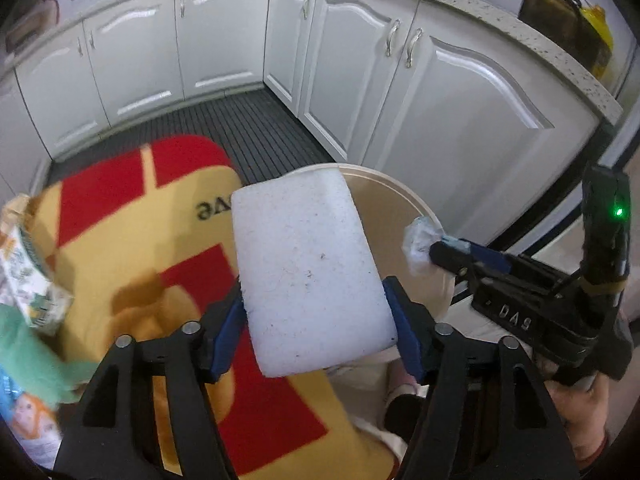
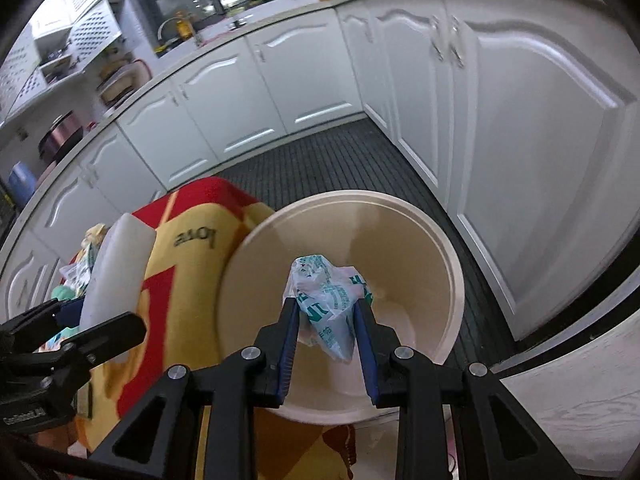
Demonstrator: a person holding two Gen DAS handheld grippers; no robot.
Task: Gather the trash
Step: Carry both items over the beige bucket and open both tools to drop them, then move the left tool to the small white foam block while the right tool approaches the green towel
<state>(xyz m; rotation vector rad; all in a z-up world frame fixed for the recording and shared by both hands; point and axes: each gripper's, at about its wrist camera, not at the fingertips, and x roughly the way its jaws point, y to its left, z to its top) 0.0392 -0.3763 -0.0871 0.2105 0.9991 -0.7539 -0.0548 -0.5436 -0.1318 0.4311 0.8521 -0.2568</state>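
My left gripper (image 1: 316, 296) is shut on a white foam block (image 1: 308, 264) and holds it above the yellow and red cloth, beside the cream bin (image 1: 400, 192). My right gripper (image 2: 326, 308) is shut on a crumpled plastic wrapper (image 2: 328, 300) with green print, held over the open mouth of the cream bin (image 2: 452, 264). The right gripper (image 1: 436, 250) with the wrapper (image 1: 418, 240) also shows in the left wrist view, at the bin's right rim. The left gripper (image 2: 100, 320) and the foam block (image 2: 116, 272) show at the left of the right wrist view.
A yellow and red cloth (image 1: 120, 248) covers the surface beside the bin. More wrappers and a green item (image 1: 28, 280) lie at its left edge. White kitchen cabinets (image 1: 360, 60) surround a dark ribbed floor mat (image 1: 248, 128).
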